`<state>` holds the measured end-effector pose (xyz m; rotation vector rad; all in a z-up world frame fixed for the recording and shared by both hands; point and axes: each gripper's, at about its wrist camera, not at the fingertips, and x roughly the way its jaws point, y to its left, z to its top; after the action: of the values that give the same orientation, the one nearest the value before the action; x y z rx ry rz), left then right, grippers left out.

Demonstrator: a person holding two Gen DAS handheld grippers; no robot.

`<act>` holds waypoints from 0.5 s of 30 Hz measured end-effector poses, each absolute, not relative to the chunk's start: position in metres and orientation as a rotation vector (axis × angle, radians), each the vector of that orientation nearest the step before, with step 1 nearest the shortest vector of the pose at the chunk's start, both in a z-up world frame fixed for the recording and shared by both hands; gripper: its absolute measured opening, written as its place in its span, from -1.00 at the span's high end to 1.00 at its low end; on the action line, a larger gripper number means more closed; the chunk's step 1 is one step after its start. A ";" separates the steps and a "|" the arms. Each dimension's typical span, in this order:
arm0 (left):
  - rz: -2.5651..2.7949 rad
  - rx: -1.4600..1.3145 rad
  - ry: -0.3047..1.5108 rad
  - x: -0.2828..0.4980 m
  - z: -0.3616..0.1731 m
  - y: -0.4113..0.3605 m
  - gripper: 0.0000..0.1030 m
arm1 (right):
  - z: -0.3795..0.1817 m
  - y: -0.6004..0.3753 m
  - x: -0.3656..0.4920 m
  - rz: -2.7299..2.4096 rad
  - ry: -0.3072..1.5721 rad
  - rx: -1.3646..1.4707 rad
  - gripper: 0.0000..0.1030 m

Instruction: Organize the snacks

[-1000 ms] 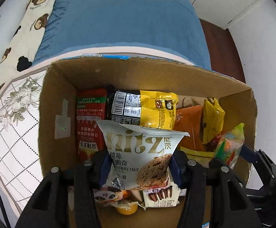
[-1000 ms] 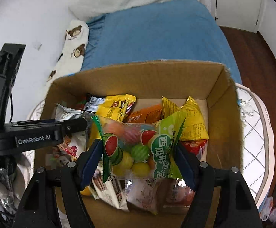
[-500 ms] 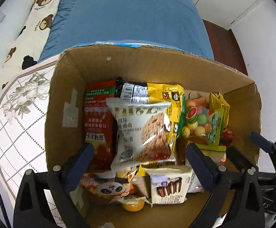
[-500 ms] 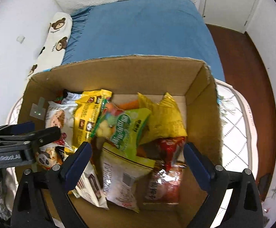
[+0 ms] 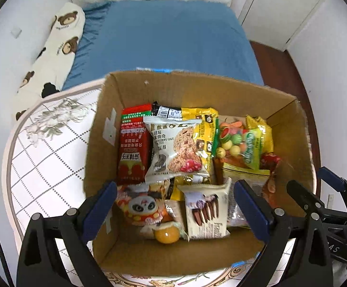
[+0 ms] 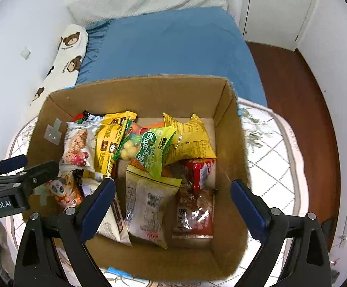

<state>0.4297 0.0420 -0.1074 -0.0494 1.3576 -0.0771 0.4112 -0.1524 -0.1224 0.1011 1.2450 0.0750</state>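
Note:
An open cardboard box (image 5: pixel 97 148) (image 6: pixel 233 148) stands on a round patterned table and holds several snack packs. A white oat cookie bag (image 5: pixel 176 150) (image 6: pixel 76 148) lies on top at the left, next to a red pack (image 5: pixel 132 153). A green bag of round watermelon candies (image 5: pixel 242 143) (image 6: pixel 149 149) lies on yellow packs at the middle right. My left gripper (image 5: pixel 173 212) is open and empty above the box's near edge. My right gripper (image 6: pixel 173 209) is open and empty above the box, to the right of the left one.
The table (image 5: pixel 42 157) (image 6: pixel 276 157) has a white grid-and-flower top. Behind it is a bed with a blue sheet (image 5: pixel 166 38) and a bear-print pillow (image 5: pixel 54 47). White cupboard doors (image 6: pixel 276 7) and dark wood floor (image 6: pixel 293 91) are at the right.
My left gripper let go of the cookie bag and my right gripper let go of the candy bag. Both bags now lie in the box. Both grippers opened and rose away from the box.

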 end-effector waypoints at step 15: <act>-0.077 -0.054 1.105 0.285 -0.015 0.046 -0.94 | -0.014 -0.153 0.262 0.089 0.971 0.059 -0.92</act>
<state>0.2854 0.0456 -0.0146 -0.0542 1.1053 -0.0769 0.2619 -0.1527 -0.0140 0.0591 0.9709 0.0888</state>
